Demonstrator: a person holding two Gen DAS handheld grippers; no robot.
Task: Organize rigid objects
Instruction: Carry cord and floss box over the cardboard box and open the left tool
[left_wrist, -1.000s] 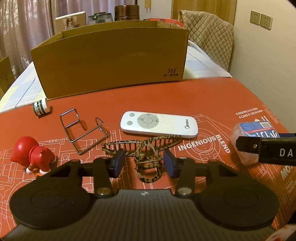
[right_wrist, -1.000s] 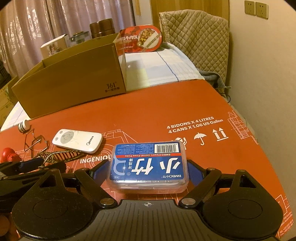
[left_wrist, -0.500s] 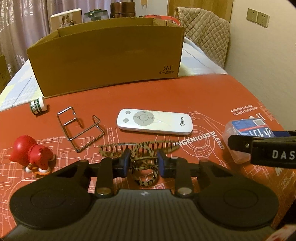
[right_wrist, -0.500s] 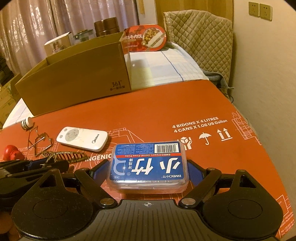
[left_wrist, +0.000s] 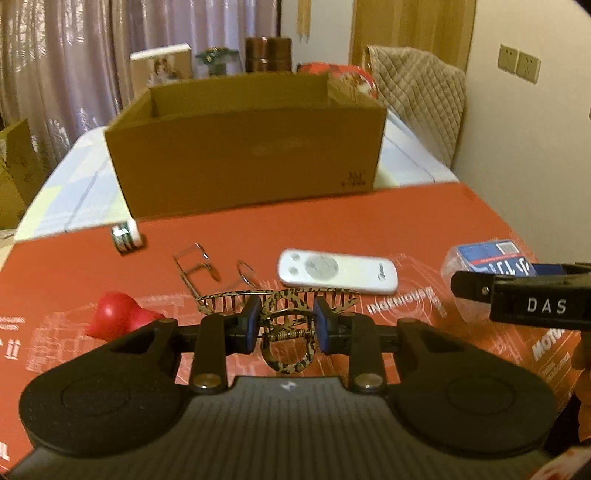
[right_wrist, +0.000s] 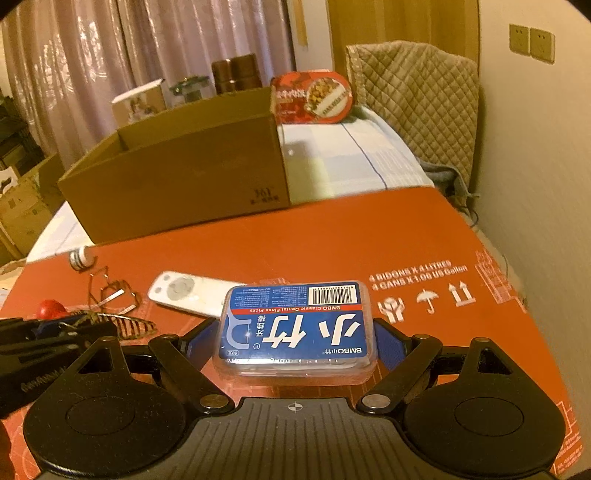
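Clip (left_wrist: 286, 325) sits clenched in left tool (left_wrist: 286, 326), pads on its spring end so the teeth point forward, lifted off the table (left_wrist: 424, 221). Box (left_wrist: 243, 147) is ahead, open-topped, likely the drop spot. Remote (left_wrist: 338, 273), wire rack (left_wrist: 214, 269), red toy (left_wrist: 118, 317) lie loose.

Right view: right tool (right_wrist: 295, 339) grasps floss case (right_wrist: 295, 325) by its short sides, label up, held level above the table, box (right_wrist: 177, 177) ahead-left.

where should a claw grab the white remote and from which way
Take the white remote across its narrow width near the middle, coming straight down from above. It lies flat, face up, on the red mat, long and thin, so only its two long edges give opposing faces; both look clear of neighbours.
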